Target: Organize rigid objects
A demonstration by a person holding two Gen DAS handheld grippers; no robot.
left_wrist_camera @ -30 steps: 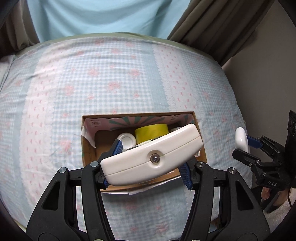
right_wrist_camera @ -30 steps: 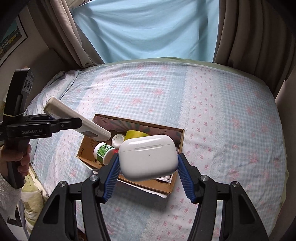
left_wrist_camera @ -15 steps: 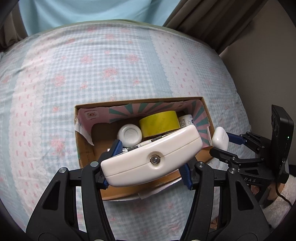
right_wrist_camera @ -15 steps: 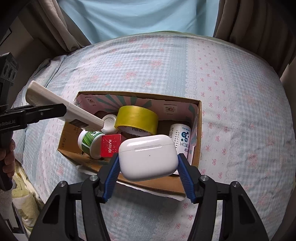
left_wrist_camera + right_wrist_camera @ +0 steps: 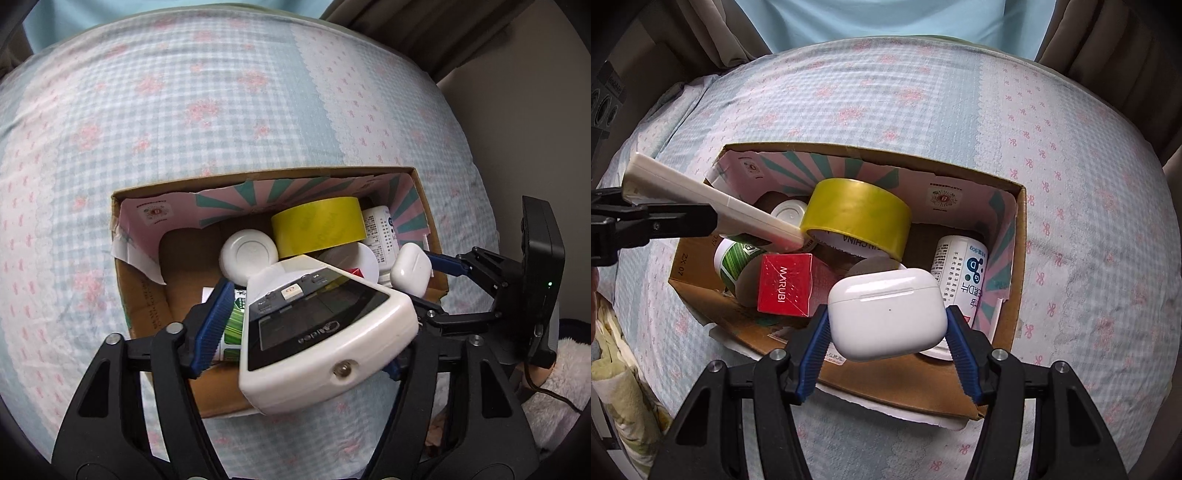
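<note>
Cardboard box [image 5: 1019, 258]: open-topped, pink and teal printed lining, standing on a bed with a blue gingham sheet [image 5: 923, 92]. Contents: yellow tape roll [image 5: 855, 216] tilted against the far wall; white bottle with blue print [image 5: 960, 277] lying along the right side; red carton marked MARUBI [image 5: 785, 284] near the front; green-labelled jar [image 5: 733, 260] at its left; white round lid [image 5: 249, 254] behind. Left gripper [image 5: 299, 328]: blue pads clamped on a white remote control [image 5: 325, 332], display side up, its far end slanting down into the box over the jar and touching the tape roll. Right gripper [image 5: 886, 332]: fingers closed on a white earbud case [image 5: 886, 314], lid edge uppermost, held above the front right part of the box, over the bottle's near end.
</note>
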